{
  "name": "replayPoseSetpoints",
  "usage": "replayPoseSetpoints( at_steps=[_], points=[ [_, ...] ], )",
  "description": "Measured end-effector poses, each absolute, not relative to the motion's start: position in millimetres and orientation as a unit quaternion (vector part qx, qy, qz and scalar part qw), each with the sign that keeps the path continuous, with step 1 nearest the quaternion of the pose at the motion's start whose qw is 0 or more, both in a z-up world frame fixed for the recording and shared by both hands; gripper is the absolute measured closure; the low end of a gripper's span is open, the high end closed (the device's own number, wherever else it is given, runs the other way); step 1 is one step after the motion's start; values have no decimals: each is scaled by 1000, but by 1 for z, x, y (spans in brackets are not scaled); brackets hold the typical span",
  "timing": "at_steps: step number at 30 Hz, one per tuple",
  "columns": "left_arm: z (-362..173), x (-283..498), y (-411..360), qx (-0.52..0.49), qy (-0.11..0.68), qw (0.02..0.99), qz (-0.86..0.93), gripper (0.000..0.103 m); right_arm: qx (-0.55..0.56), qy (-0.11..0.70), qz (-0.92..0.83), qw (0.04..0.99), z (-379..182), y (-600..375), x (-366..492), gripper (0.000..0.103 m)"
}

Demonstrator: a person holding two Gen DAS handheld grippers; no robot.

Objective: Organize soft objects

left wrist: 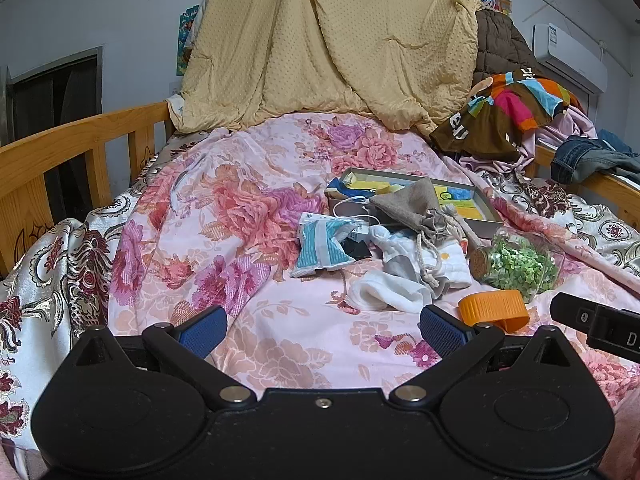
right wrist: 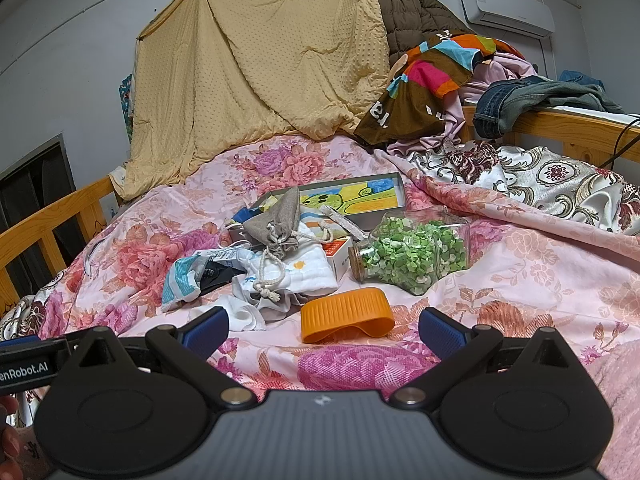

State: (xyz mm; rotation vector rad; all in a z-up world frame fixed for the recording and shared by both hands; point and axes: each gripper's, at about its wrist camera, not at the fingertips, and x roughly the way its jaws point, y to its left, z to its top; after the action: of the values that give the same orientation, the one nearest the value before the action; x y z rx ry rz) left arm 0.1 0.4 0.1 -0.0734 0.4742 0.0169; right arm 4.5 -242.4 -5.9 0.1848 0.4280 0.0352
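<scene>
A: Had anything been sorted?
B: Seemingly not. The pouch (right wrist: 280, 220), cloth (right wrist: 296, 276) and sock (left wrist: 384, 292) lay heaped beside the box (right wrist: 384, 188); left gripper (left wrist: 322, 330) and right gripper (right wrist: 324, 330) hung spread, empty.

Floral bed (left wrist: 256, 320), seemingly cluttered with cloths (left wrist: 404, 280)

Grey-brown linen drawstring pouch (right wrist: 278, 220): cinched neck, cream cord trailing, lies slumped over edge of shallow grey box.
White muslin cloth with small prints (right wrist: 296, 270): crumpled, under pouch cord.
White sock (left wrist: 384, 290): bunched, nearest front of pile.
Teal-and-white packet (left wrist: 320, 246): creased, left of pile, black item tucked beside it.
All on pink floral bedsheet (left wrist: 248, 208).
</scene>
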Motion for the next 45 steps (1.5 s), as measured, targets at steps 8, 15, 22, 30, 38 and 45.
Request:
replayPoseSetpoints(
  at_steps=[8,15,22,30,38,45],
  points=[
    [-1,1,2,-44,242,969,-9,1,92,211,19,973,-6,-242,5,0],
    [-4,5,6,-73,258,963,-30,1,94,212,24,972,-5,-242,4,0],
    [-2,17,6,-86,259,961,-30,1,121,253,41,959,-8,-249,23,0],
    [-6,70,-1,-89,260,960,-56,1,89,294,63,950,-18,-247,63,0],
    [-25,131,-10,-59,278,955,-90,1,82,330,66,938,-32,-259,108,0],
    [-44,171,-12,-45,301,943,-136,1,58,361,63,929,-43,-270,148,0]
  ],
)
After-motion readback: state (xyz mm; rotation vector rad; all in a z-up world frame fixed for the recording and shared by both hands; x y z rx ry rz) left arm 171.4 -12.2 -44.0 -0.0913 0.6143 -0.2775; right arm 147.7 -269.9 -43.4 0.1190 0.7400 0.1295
